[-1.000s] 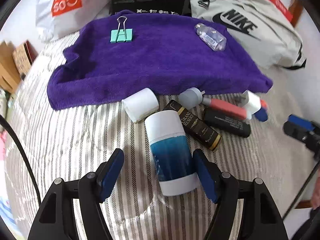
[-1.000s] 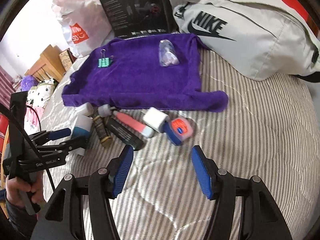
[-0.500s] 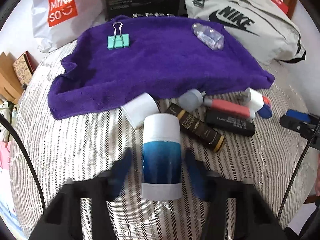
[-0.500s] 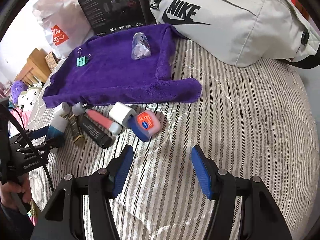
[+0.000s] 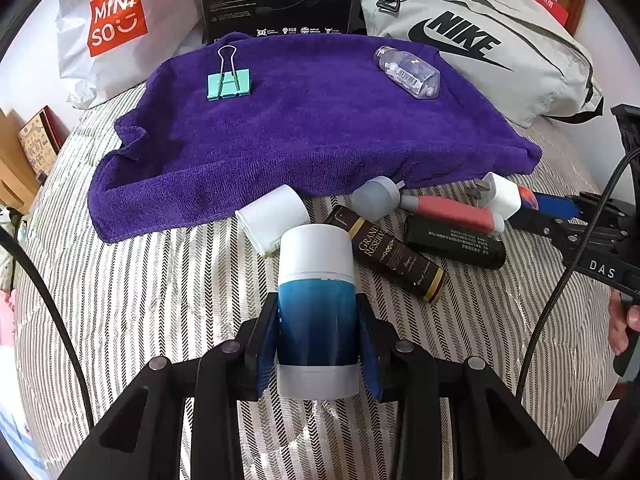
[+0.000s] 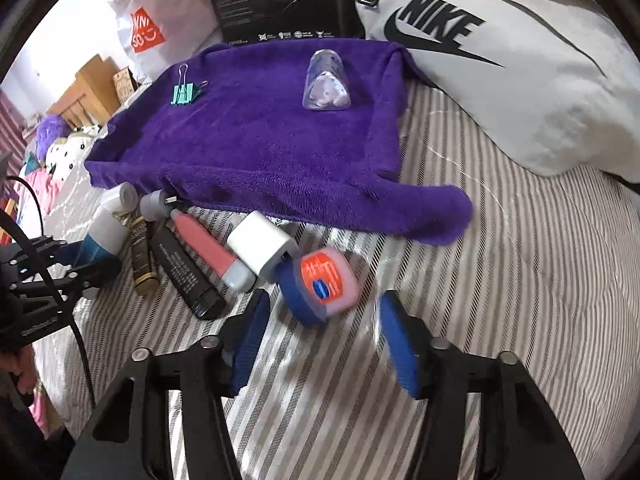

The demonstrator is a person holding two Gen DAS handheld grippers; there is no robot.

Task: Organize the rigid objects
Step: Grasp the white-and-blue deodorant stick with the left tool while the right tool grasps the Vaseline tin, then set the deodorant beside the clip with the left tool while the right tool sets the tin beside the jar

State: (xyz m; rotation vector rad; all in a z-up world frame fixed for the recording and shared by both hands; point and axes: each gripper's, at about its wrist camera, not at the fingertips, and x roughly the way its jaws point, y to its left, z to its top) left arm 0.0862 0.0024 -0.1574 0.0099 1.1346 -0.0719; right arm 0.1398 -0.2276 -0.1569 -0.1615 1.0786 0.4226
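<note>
So the left gripper (image 5: 316, 340) is squeezing the blue-and-white stick (image 5: 316, 300) mid-body, probably so it's not tipping on the striped bedding (image 5: 160, 300). Right gripper (image 6: 320, 340) is hanging wide open around the little jar (image 6: 324, 284), likely heading for the purple towel (image 5: 300, 128).

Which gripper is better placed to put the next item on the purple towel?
Left. The left gripper is shut on the blue-and-white stick, facing the purple towel. The right gripper is open, with the small pink jar just ahead of its fingertips, not gripped.
</note>
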